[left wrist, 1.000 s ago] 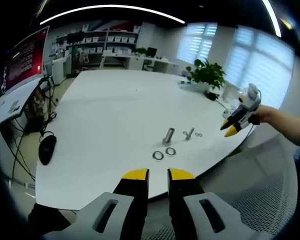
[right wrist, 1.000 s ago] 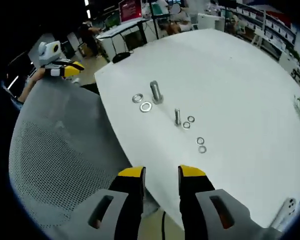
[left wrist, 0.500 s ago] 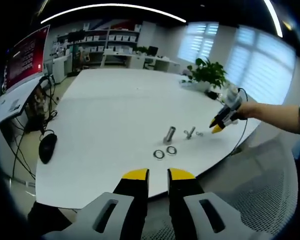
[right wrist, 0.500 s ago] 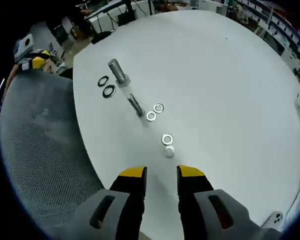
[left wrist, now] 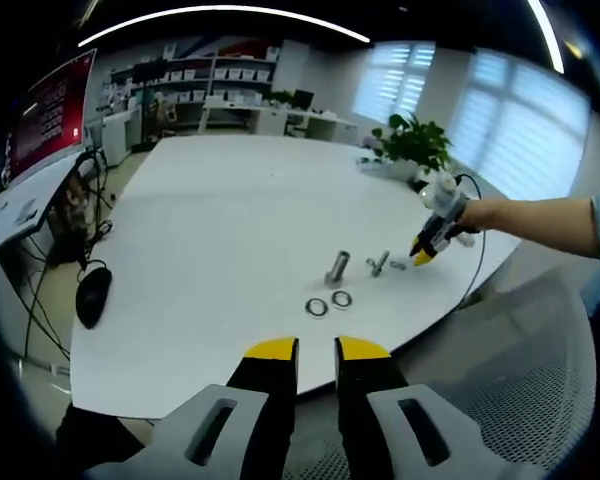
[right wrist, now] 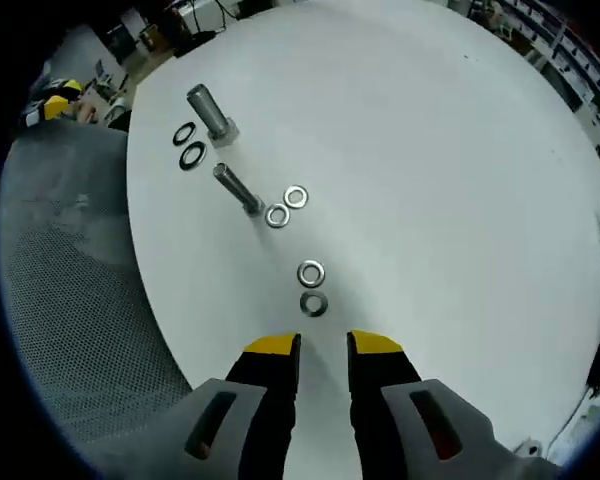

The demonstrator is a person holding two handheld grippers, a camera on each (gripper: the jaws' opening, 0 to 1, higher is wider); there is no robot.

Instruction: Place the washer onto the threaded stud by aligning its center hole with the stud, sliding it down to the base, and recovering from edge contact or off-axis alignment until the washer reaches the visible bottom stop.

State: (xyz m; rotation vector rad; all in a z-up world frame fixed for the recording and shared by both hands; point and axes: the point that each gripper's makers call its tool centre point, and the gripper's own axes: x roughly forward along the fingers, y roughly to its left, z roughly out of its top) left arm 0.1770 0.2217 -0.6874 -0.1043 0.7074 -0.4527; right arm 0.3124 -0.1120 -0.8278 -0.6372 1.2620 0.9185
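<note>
The right gripper (right wrist: pixel 323 345) hovered just above the white table (right wrist: pixel 430 150), jaws slightly parted and empty, near its edge. The nearest washer (right wrist: pixel 313 304) lay just ahead, the small threaded stud (right wrist: pixel 237 189) standing beyond it, bare tabletop all around. The left gripper (left wrist: pixel 316 349), parted and empty, hung off the table's edge. The red screen's (left wrist: pixel 52 113) writing was unreadable.

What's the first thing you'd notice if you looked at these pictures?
Probably the shiny metal bits on the big white table: two bolts standing up, the thick bolt and the thin bolt, with six washers lying flat around them. The nearest washer lies just ahead of the right gripper, whose yellow tips hover above the table. In the left gripper view, the left gripper waits back at the table's near edge.
</note>
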